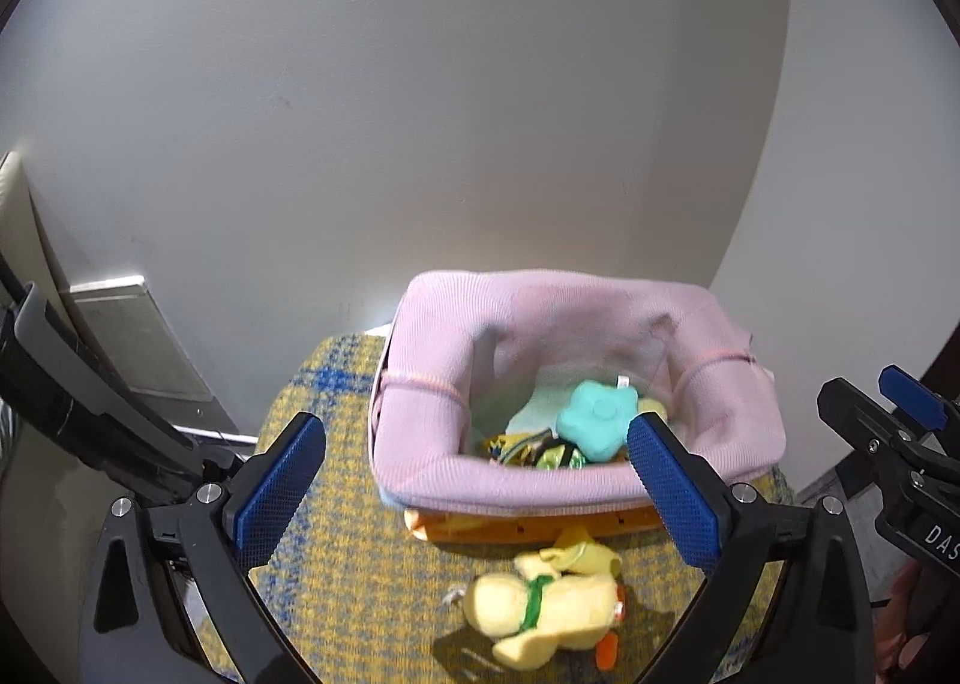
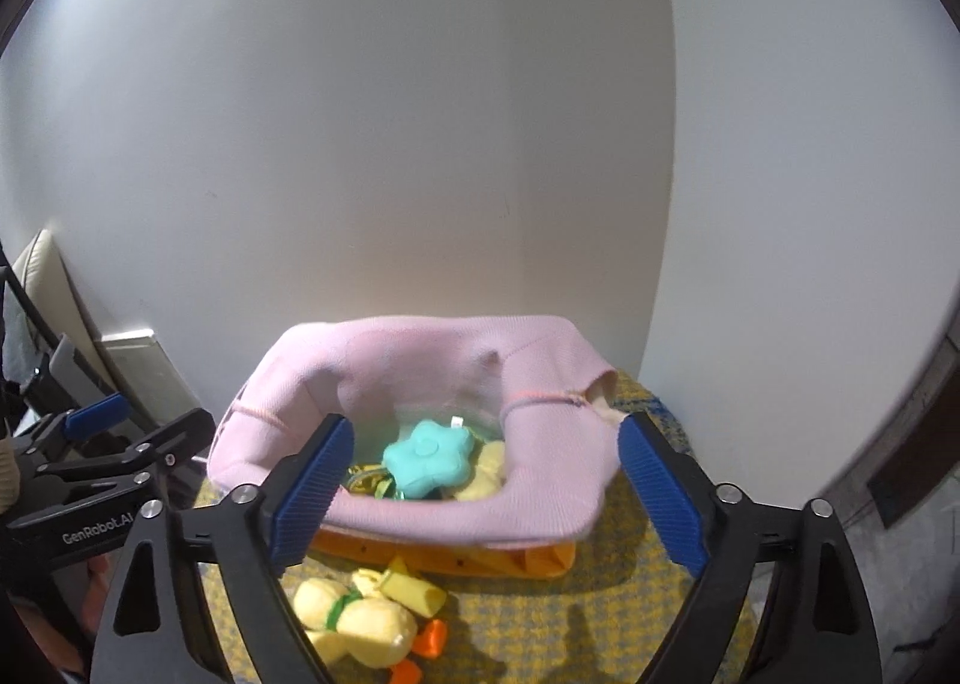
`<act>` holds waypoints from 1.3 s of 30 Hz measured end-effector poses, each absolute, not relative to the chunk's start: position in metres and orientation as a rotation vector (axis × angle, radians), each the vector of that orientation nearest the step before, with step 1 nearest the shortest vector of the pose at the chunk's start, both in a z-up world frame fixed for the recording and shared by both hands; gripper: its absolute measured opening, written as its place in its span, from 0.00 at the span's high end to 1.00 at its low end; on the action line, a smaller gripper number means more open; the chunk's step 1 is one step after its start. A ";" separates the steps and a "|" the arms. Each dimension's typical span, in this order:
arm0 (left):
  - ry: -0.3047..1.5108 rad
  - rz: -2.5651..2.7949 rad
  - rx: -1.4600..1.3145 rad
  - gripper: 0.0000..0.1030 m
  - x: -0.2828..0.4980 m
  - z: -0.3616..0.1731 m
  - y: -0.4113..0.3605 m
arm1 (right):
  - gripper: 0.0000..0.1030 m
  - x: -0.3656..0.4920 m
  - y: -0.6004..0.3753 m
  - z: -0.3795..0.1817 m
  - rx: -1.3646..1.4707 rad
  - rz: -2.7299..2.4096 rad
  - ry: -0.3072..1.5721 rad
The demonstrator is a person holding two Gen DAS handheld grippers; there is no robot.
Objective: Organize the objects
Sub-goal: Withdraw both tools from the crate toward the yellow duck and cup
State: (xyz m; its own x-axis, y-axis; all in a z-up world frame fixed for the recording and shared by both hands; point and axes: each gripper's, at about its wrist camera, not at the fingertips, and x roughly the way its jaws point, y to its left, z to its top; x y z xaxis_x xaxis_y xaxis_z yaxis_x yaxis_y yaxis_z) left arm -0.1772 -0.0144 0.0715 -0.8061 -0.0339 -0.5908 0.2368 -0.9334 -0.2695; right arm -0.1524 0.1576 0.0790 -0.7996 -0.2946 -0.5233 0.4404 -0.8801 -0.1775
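Note:
An orange basket [image 1: 528,525] [image 2: 450,555] lined with a pink knit cloth [image 1: 540,324] [image 2: 420,348] stands on a yellow-and-blue checked surface [image 1: 336,564] [image 2: 570,612]. Inside lie a teal star plush [image 1: 594,417] [image 2: 429,459] and other small toys. A yellow duck plush [image 1: 552,606] [image 2: 360,618] lies on the surface just in front of the basket. My left gripper [image 1: 476,423] is open, its pads either side of the basket's near-left part, holding nothing. My right gripper [image 2: 486,426] is open too, straddling the basket's near rim with nothing in it.
A white wall rises right behind the basket. A silver flat panel [image 1: 138,336] [image 2: 144,378] leans against it at the left. A dark door frame [image 2: 900,444] stands at the right. Each gripper shows at the edge of the other's view.

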 end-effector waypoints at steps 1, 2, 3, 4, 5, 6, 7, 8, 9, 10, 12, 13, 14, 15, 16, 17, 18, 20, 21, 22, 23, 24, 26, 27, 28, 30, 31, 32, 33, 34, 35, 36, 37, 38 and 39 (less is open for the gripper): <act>0.506 -2.811 0.915 0.00 -0.174 0.069 -0.013 | 0.11 -0.150 0.159 0.076 0.703 -2.625 0.412; 0.509 -2.811 0.921 0.00 -0.170 0.066 -0.011 | 0.11 -0.147 0.162 0.073 0.711 -2.625 0.412; 0.511 -2.811 0.926 0.00 -0.167 0.063 -0.010 | 0.11 -0.144 0.165 0.070 0.720 -2.628 0.413; 0.514 -2.811 0.931 0.00 -0.164 0.059 -0.009 | 0.10 -0.144 0.167 0.067 0.724 -2.630 0.414; 0.517 -2.809 0.936 0.00 -0.161 0.056 -0.007 | 0.10 -0.142 0.169 0.063 0.729 -2.634 0.415; 0.520 -2.809 0.941 0.00 -0.159 0.053 -0.006 | 0.10 -0.140 0.171 0.060 0.733 -2.636 0.417; 0.523 -2.808 0.949 0.00 -0.157 0.049 -0.005 | 0.09 -0.139 0.173 0.057 0.739 -2.637 0.421; 0.525 -2.807 0.956 0.00 -0.156 0.045 -0.003 | 0.09 -0.134 0.177 0.055 0.745 -2.637 0.424; 0.527 -2.806 0.965 0.00 -0.155 0.041 -0.002 | 0.09 -0.133 0.178 0.052 0.752 -2.636 0.426; 0.531 -2.805 0.976 0.00 -0.154 0.038 -0.001 | 0.09 -0.132 0.181 0.048 0.763 -2.634 0.430; 0.537 -2.806 0.990 0.00 -0.154 0.031 0.002 | 0.09 -0.130 0.183 0.044 0.775 -2.632 0.434; 0.541 -2.809 0.997 0.00 -0.154 0.028 0.004 | 0.09 -0.129 0.185 0.041 0.782 -2.632 0.434; 0.543 -2.813 1.003 0.00 -0.154 0.025 0.007 | 0.09 -0.128 0.187 0.040 0.787 -2.632 0.434; 0.543 -2.816 1.009 0.00 -0.154 0.023 0.009 | 0.09 -0.128 0.188 0.038 0.792 -2.632 0.434; 0.540 -2.819 1.016 0.00 -0.155 0.020 0.012 | 0.09 -0.128 0.190 0.036 0.797 -2.632 0.435; 0.539 -2.822 1.021 0.00 -0.155 0.018 0.015 | 0.09 -0.128 0.192 0.034 0.803 -2.634 0.437; 0.540 -2.824 1.026 0.00 -0.155 0.015 0.017 | 0.09 -0.128 0.194 0.031 0.809 -2.637 0.438; 0.545 -2.825 1.039 0.00 -0.156 0.010 0.022 | 0.09 -0.127 0.199 0.028 0.818 -2.640 0.440; 0.550 -2.824 1.050 0.00 -0.157 0.006 0.025 | 0.09 -0.127 0.201 0.026 0.822 -2.642 0.440; 0.554 -2.824 1.058 0.00 -0.157 0.003 0.027 | 0.09 -0.126 0.204 0.024 0.828 -2.645 0.441; 0.557 -2.825 1.067 0.00 -0.158 -0.001 0.029 | 0.09 -0.127 0.208 0.021 0.837 -2.647 0.441; 0.558 -2.825 1.074 0.00 -0.158 -0.003 0.032 | 0.09 -0.127 0.211 0.018 0.845 -2.649 0.441; 0.558 -2.825 1.093 0.00 -0.160 -0.011 0.038 | 0.09 -0.128 0.218 0.011 0.870 -2.652 0.438; 0.556 -2.824 1.104 0.00 -0.161 -0.015 0.041 | 0.09 -0.129 0.221 0.007 0.884 -2.653 0.437; 0.554 -2.823 1.113 0.00 -0.162 -0.018 0.044 | 0.09 -0.129 0.224 0.005 0.893 -2.652 0.436; 0.553 -2.822 1.131 0.00 -0.165 -0.025 0.050 | 0.09 -0.130 0.229 -0.001 0.916 -2.650 0.431; 0.554 -2.822 1.142 0.00 -0.166 -0.028 0.053 | 0.09 -0.131 0.232 -0.004 0.927 -2.650 0.428; 0.555 -2.823 1.153 0.00 -0.168 -0.032 0.057 | 0.09 -0.132 0.235 -0.007 0.935 -2.651 0.427; 0.556 -2.823 1.159 0.00 -0.169 -0.034 0.060 | 0.09 -0.132 0.236 -0.008 0.939 -2.650 0.428; 0.558 -2.824 1.167 0.00 -0.172 -0.038 0.064 | 0.09 -0.133 0.237 -0.009 0.943 -2.651 0.429; 0.560 -2.823 1.177 0.00 -0.174 -0.041 0.067 | 0.09 -0.133 0.240 -0.011 0.945 -2.654 0.433; 0.563 -2.819 1.190 0.00 -0.176 -0.045 0.070 | 0.09 -0.134 0.240 -0.011 0.946 -2.654 0.438; 0.568 -2.816 1.205 0.00 -0.179 -0.048 0.072 | 0.09 -0.134 0.242 -0.012 0.948 -2.655 0.444; 0.573 -2.813 1.218 0.00 -0.181 -0.052 0.074 | 0.09 -0.135 0.243 -0.014 0.952 -2.656 0.450; 0.577 -2.810 1.229 0.00 -0.184 -0.054 0.076 | 0.09 -0.136 0.245 -0.015 0.956 -2.657 0.452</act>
State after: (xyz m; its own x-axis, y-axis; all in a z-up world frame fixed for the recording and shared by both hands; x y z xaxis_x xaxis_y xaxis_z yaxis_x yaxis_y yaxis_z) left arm -0.1836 0.0759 -0.0543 -0.6898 0.1267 -0.7128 0.1647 -0.9313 -0.3249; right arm -0.1356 0.2449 -0.0149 -0.7414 -0.1551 -0.6529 0.3621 -0.9116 -0.1947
